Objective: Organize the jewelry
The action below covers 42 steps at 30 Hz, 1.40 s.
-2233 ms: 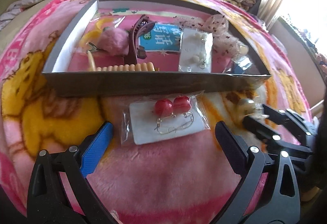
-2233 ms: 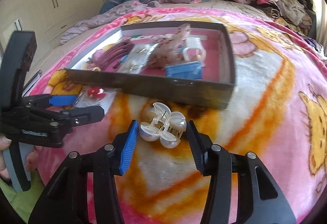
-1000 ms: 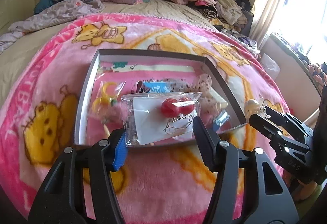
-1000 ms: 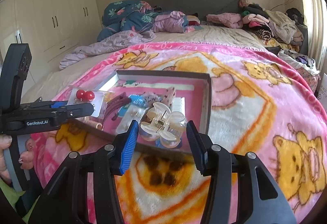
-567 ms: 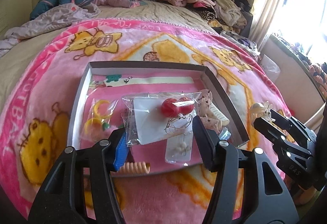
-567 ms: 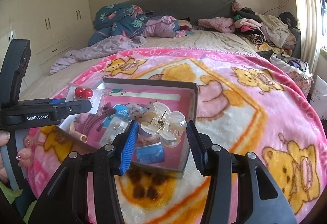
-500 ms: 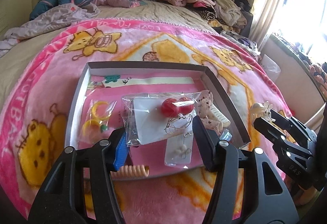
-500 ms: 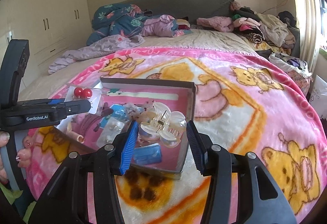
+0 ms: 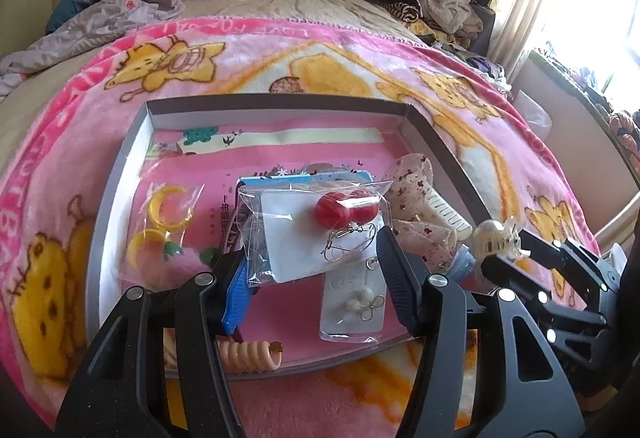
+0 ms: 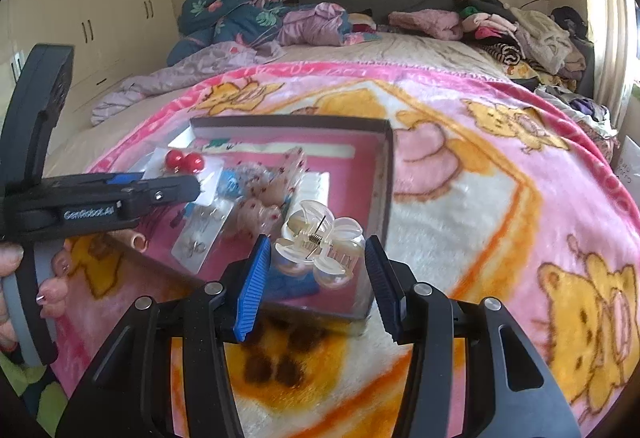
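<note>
My left gripper (image 9: pixel 314 266) is shut on a clear bag of red ball earrings (image 9: pixel 316 230) and holds it above the grey tray (image 9: pixel 120 158), over the tray's middle. The bag also shows in the right wrist view (image 10: pixel 184 162), in the left gripper (image 10: pixel 192 188). My right gripper (image 10: pixel 314 270) is shut on a translucent white claw hair clip (image 10: pixel 320 238) and holds it above the tray's near right corner (image 10: pixel 384 166). The clip also shows in the left wrist view (image 9: pixel 496 238), in the right gripper (image 9: pixel 504 258).
In the tray lie yellow rings in a bag (image 9: pixel 164 222), a bag of pearl earrings (image 9: pixel 356 302), a peach spiral hair tie (image 9: pixel 252 356), a floral bow clip (image 9: pixel 416 198), a blue card (image 9: pixel 304 178). Clothes are piled at the bed's head (image 10: pixel 280 22). A pink cartoon blanket (image 10: pixel 500 198) covers the bed.
Both grippers picked their items off the blanket in front of the tray, lifted them and carried them over the tray. In the last half second both have edged lower over it.
</note>
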Tool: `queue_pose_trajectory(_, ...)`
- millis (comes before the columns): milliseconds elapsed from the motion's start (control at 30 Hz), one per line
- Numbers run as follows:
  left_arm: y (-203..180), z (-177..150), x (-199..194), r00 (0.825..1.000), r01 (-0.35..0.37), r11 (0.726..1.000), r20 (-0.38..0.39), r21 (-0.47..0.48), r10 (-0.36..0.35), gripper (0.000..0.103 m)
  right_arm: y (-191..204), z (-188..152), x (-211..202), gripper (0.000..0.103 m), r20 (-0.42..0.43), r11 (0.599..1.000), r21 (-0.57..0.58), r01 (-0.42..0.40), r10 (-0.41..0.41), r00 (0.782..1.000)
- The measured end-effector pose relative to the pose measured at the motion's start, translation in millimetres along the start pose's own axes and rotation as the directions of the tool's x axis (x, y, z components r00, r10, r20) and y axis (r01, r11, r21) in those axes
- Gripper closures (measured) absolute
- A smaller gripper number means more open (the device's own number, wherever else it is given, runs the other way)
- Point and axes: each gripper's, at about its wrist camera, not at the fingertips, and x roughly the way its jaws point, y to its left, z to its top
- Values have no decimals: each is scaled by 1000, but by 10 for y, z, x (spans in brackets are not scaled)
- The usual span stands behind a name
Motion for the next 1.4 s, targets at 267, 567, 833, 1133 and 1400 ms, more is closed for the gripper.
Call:
queue_pose_trajectory(267, 16, -28, 43, 1000, 8, 1000, -11, -7, -8, 54, 23, -71, 42, 56, -14, 1000, 3, -6, 6, 1000)
queue_pose_trajectory(567, 24, -51, 20, 1000, 0, 1000, -10, -6, 0, 48, 65, -90, 7, 50, -23, 1000, 1, -3, 3, 1000)
queue_pose_trajectory(833, 30, -113, -183, 1000, 7, 1000, 9, -10, -7, 41, 96, -98, -200, 40, 3, 1000, -1, 19, -19, 1000)
queue_pose_trajectory(1133, 97, -314, -591, 999, 11, 1000, 46, -27, -10, 24, 182, -162, -525, 23, 46, 999, 10, 47, -47, 998)
queue_pose_trajectory(1400, 152, -531, -876, 998, 1, 1000, 66, -24, 1, 18, 327, -213, -718, 14, 64, 999, 2, 49, -49, 997)
